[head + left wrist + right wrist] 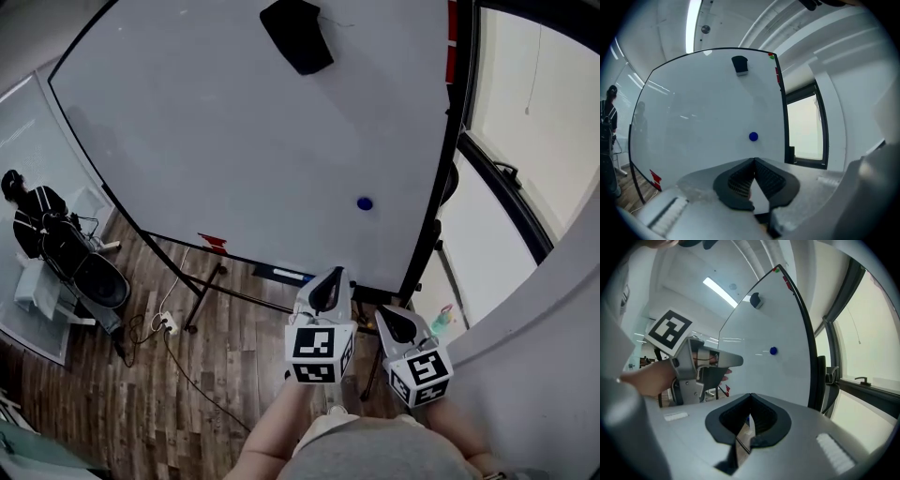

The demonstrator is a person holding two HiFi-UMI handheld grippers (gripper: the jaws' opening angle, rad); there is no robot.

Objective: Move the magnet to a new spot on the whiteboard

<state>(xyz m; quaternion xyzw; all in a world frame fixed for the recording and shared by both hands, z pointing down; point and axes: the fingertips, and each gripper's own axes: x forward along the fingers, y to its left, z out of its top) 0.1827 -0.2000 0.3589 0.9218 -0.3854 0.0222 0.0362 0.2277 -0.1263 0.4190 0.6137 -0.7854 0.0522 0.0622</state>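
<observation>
Ahead of both grippers stands the whiteboard point(234, 141), with the blue magnet point(365, 203) clinging to its lower right area, beyond my left gripper point(327, 278) and well apart from it. I see the left gripper's jaws pressed together with nothing between them, aimed at the board; in the left gripper view the magnet shows straight above the jaw tips. My right gripper point(392, 317), just beside the left one on its right, likewise has its jaws closed and empty. High above both grippers, a black eraser point(297, 35) sits near the board's top edge. Far off to the left gripper's left, a person point(33, 217) in dark clothing is at the room's edge.
</observation>
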